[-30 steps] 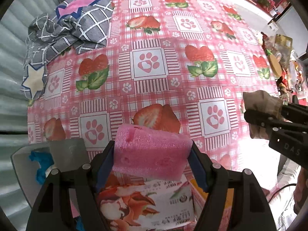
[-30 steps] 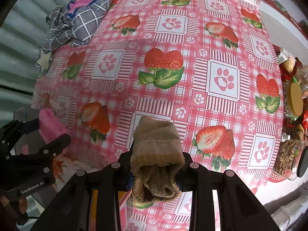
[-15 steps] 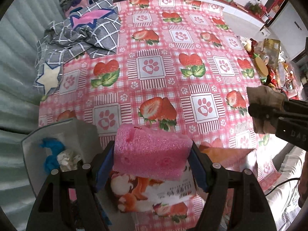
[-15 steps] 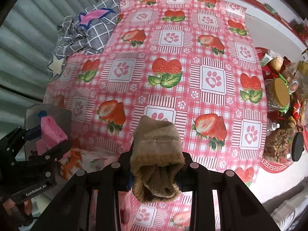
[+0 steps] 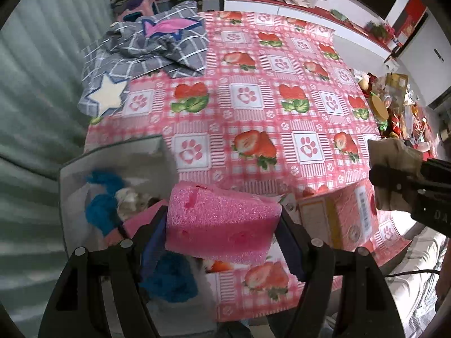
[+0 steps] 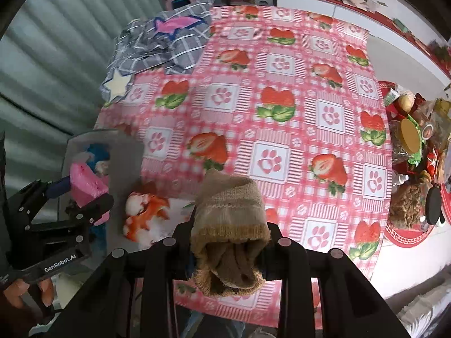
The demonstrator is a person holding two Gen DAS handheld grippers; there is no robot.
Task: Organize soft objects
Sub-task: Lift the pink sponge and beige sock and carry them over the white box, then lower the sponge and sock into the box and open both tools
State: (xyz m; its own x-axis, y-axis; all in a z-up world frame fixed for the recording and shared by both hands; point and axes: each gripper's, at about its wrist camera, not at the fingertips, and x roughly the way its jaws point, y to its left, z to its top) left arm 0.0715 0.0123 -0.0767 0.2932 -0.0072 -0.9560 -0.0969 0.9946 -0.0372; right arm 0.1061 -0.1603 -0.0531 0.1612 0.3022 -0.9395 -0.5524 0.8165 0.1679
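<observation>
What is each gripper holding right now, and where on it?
The left gripper holds a pink sponge, fingers pressing its two short ends. The right gripper is shut on a folded tan sock, pinched across its middle.

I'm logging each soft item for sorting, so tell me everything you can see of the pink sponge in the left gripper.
The pink sponge is a thick block of coarse, open-pored foam, bright pink, with a few small dents and a slanted top face. It looks dry and whole. The left gripper is shut on it, its blue-padded fingers pressing both ends, and the sponge is held in the air over the near table edge, above a grey bin with blue and pink soft things inside. Nothing else touches it.
</observation>
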